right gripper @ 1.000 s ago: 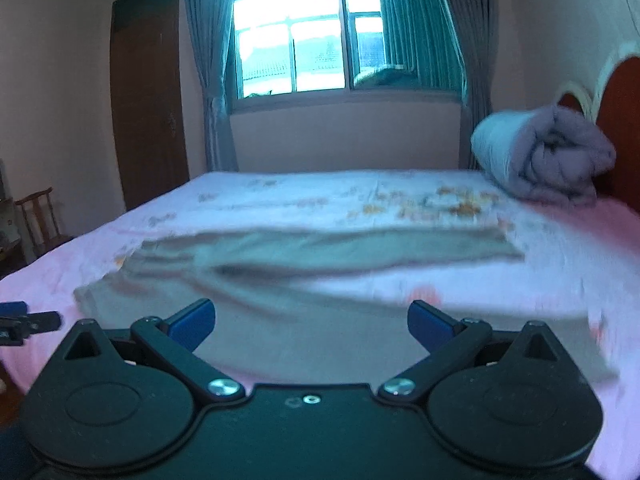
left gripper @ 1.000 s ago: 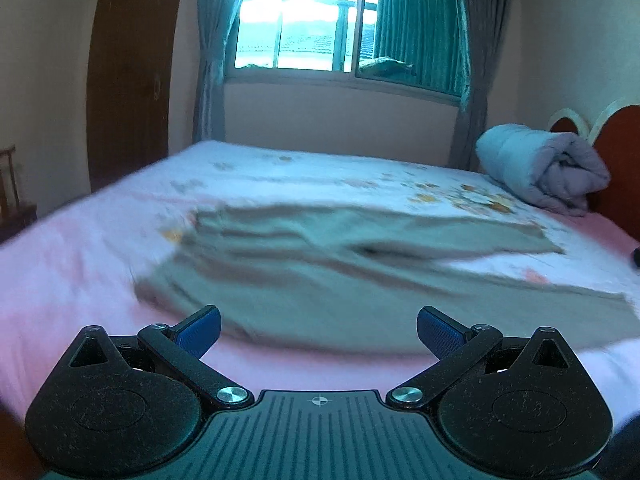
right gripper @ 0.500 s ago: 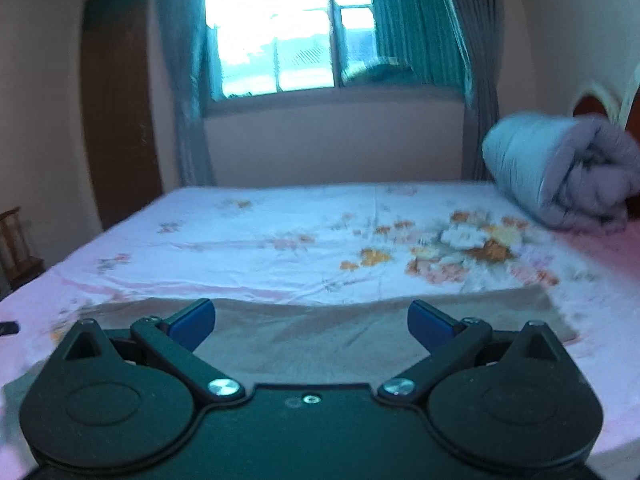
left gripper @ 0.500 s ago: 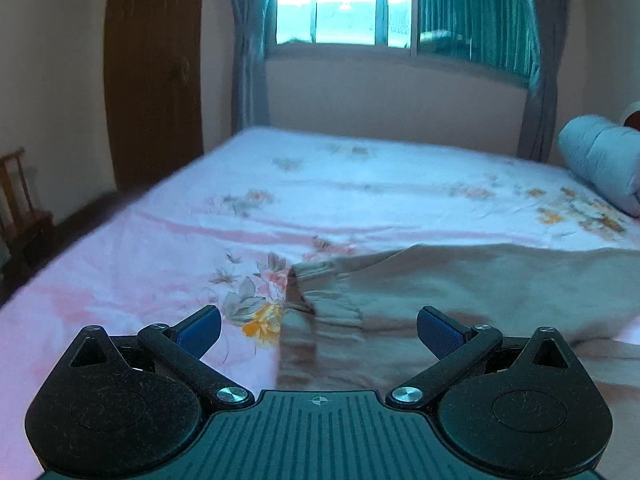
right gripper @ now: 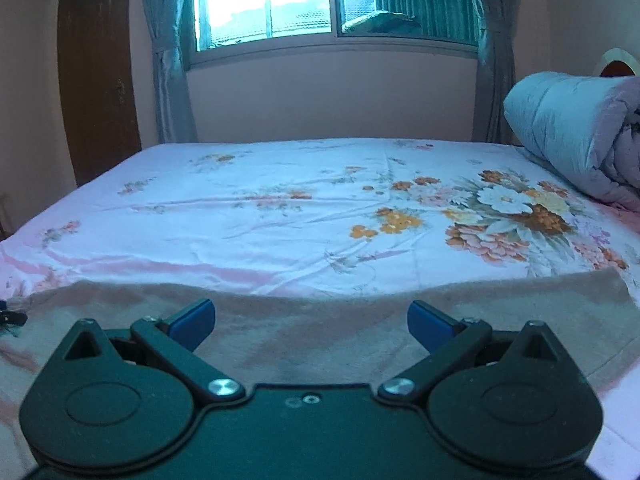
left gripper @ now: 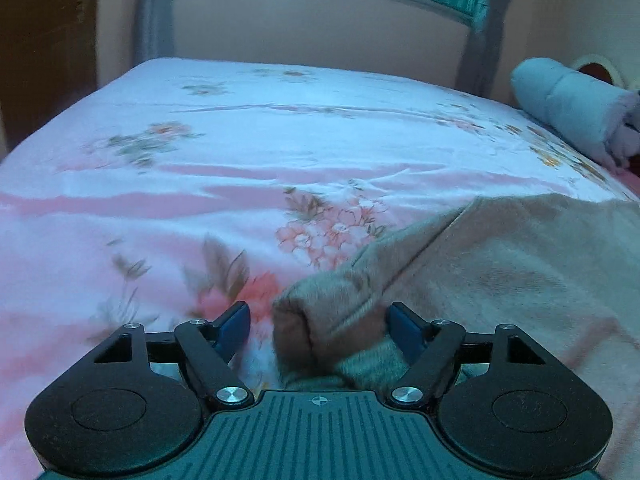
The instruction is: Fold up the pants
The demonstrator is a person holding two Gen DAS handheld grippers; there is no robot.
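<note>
Beige-grey pants (left gripper: 500, 272) lie flat on the floral bed sheet (left gripper: 280, 168). In the left wrist view my left gripper (left gripper: 318, 326) is open, low over the bed, with the bunched left end of the pants (left gripper: 308, 320) between its blue fingertips (left gripper: 234, 322). In the right wrist view the pants (right gripper: 320, 324) stretch across the frame. My right gripper (right gripper: 310, 320) is open just above the cloth, near its far edge, holding nothing.
A rolled grey-blue quilt (right gripper: 572, 132) lies at the far right by the headboard (right gripper: 616, 66). A window with curtains (right gripper: 332, 4) is behind the bed, a brown door (right gripper: 100, 80) at left. The left gripper's tip (right gripper: 12, 316) shows at the left edge.
Both grippers have come down and forward from a high view of the whole pants to close over the cloth. The left one now has the pants' end between its open fingers.
</note>
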